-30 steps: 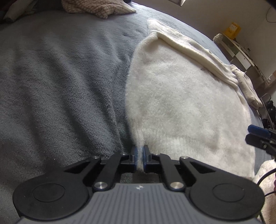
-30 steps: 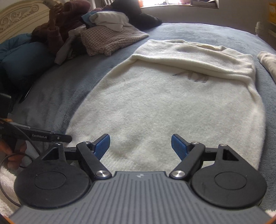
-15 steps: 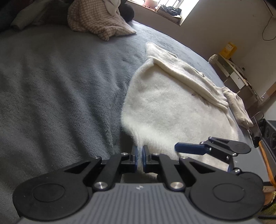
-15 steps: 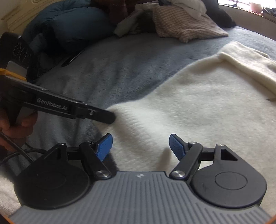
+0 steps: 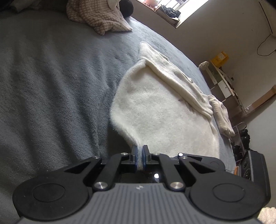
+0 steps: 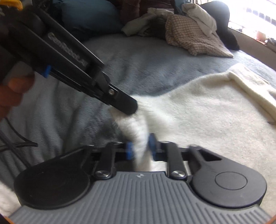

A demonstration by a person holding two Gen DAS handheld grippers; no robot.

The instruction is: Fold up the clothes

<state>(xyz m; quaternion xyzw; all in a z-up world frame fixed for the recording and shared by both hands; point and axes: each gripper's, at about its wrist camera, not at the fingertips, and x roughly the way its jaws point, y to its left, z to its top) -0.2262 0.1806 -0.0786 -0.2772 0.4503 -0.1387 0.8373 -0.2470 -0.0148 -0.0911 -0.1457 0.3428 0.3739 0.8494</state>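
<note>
the left wrist view looks forward and steeply down past its jaws, close over the grey bedspread (image 5: 51,86), facing the far wall and window (image 5: 186,8). the right wrist view looks down from just behind its jaws, facing the headboard end. both share the cream sweater (image 5: 163,120) (image 6: 207,112) ahead of the jaws, the checked garment (image 5: 103,19) (image 6: 193,36) beyond, and the left gripper (image 5: 140,155) (image 6: 128,106).
</note>
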